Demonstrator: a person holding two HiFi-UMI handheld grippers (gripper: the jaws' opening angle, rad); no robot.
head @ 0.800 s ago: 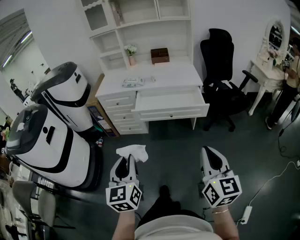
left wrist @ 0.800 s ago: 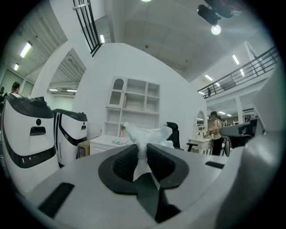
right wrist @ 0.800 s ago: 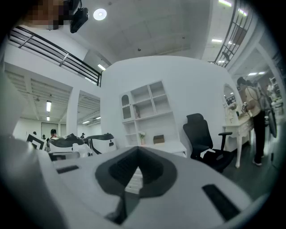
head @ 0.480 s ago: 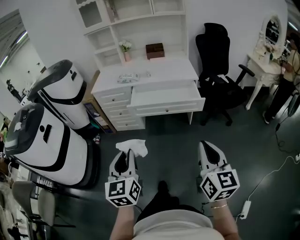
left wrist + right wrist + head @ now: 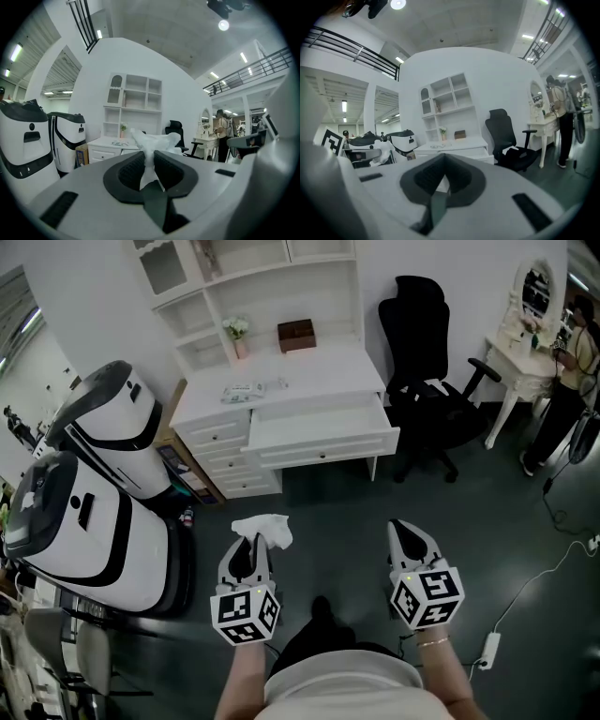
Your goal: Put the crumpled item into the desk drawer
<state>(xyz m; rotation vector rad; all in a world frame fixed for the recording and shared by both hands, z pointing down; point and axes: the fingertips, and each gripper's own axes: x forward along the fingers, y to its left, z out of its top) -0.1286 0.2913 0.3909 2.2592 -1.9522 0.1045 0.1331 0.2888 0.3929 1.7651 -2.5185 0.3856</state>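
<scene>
Left gripper [image 5: 253, 542]: held out low over the dark floor [image 5: 328, 512], roughly level and aimed toward the desk, its jaws clamped on the crumpled white item [image 5: 153, 140].
Crumpled white item: pinched by its lower part between the left pads, with the loose bulk puffing out past the tips (tissue or thin plastic, hard to say which). It is well short of the drawer [image 5: 323, 432].
Right gripper [image 5: 405, 532]: alongside the left one and well apart from it, jaws together with nothing between them.
Drawer: the wide middle one, pulled open under the worktop [image 5: 309, 381], its white inside facing up.
Worktop: white, below a white shelf unit [image 5: 253, 277]. It carries a flat packet [image 5: 242, 390], a small vase of flowers [image 5: 237, 334] and a brown box [image 5: 296, 335].
Office chair [image 5: 427, 352]: black, just to the right of the worktop.
Left side: two large white-and-black machines [image 5: 89, 493] stand on the floor near the side drawers.
Far right: a white dressing table [image 5: 530, 329] with an oval mirror, and a person [image 5: 572, 362] standing at it.
</scene>
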